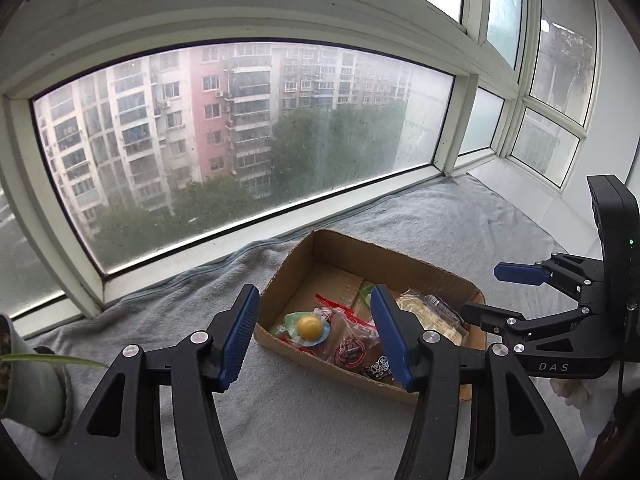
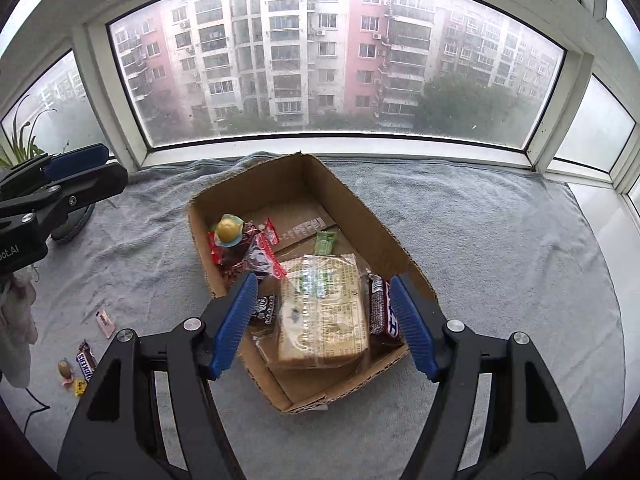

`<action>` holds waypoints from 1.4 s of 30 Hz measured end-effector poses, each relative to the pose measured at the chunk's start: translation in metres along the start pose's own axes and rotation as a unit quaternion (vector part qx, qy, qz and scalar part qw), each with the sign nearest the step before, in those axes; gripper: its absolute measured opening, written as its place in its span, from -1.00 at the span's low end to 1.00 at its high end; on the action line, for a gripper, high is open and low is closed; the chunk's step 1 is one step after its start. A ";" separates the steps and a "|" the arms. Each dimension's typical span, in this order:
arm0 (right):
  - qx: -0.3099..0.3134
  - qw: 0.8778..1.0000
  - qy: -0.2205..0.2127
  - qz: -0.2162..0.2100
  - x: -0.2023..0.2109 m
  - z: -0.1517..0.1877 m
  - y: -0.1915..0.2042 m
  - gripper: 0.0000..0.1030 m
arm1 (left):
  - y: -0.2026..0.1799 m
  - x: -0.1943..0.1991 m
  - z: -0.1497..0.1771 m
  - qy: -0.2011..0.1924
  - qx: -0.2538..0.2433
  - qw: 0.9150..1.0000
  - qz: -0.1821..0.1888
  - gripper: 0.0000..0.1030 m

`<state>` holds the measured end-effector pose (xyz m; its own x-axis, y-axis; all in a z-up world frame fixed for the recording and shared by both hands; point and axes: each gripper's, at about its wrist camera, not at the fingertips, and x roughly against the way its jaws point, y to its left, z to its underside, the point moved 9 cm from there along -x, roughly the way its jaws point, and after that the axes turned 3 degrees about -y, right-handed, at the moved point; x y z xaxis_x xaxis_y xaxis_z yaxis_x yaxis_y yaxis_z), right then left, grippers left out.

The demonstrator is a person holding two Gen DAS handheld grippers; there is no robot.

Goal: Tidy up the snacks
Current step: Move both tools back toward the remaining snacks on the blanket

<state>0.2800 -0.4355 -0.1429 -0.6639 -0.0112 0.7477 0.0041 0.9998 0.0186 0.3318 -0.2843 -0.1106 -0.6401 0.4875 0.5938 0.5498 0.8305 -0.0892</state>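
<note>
Snacks are gathered in the cardboard box (image 2: 320, 184) at frame centre: a yellow-topped candy (image 2: 227, 230) left, a sandwich pack (image 2: 324, 312) centre, a Snickers bar (image 2: 383, 307) right. The left gripper (image 1: 314, 336) is seen parted and empty above the box's near edge. The right gripper (image 2: 324, 326) is likewise spread, framing the sandwich pack without touching it.

Left tongs (image 1: 314, 334), right tongs (image 2: 322, 322): black angular frames, ribbed blue pads, silver screws, white "DAS" lettering.

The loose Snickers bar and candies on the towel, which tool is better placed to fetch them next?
Probably the left tool. The Snickers bar and small candies lie left of the cardboard box, on its side. The right tool hangs open over the box.
</note>
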 end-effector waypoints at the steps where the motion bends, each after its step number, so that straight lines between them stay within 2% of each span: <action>1: 0.003 1.000 0.001 -0.003 0.003 0.002 0.005 0.39 | 0.001 0.006 0.001 -0.002 -0.001 1.000 -0.001 0.11; 7: 0.028 0.999 -0.011 -0.040 0.024 0.015 0.044 0.39 | 0.016 0.045 0.014 -0.002 0.009 1.000 -0.009 0.11; 14: 0.038 0.994 -0.011 -0.102 0.044 0.037 0.093 0.39 | 0.053 0.101 0.041 -0.006 0.021 0.999 -0.039 0.11; 23: 0.088 0.988 0.015 -0.127 0.044 0.071 0.147 0.39 | 0.103 0.160 0.101 0.004 0.066 0.994 -0.086 0.11; 33: 0.139 0.976 0.029 -0.163 0.040 0.101 0.205 0.39 | 0.124 0.177 0.196 0.047 0.148 0.983 -0.097 0.09; 36: 0.165 0.971 0.040 -0.170 0.035 0.109 0.222 0.39 | 0.121 0.174 0.218 0.060 0.166 0.980 -0.094 -0.04; 42: 0.202 0.959 0.062 -0.190 0.025 0.125 0.251 0.38 | 0.114 0.163 0.246 0.085 0.183 0.976 -0.087 -0.19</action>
<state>0.1707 -0.1827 -0.2021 -0.4664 -0.3516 0.8117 -0.5273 0.8473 0.0640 0.1581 -0.0441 -0.2203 -0.5916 0.3054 0.7462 0.1928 0.9522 -0.2369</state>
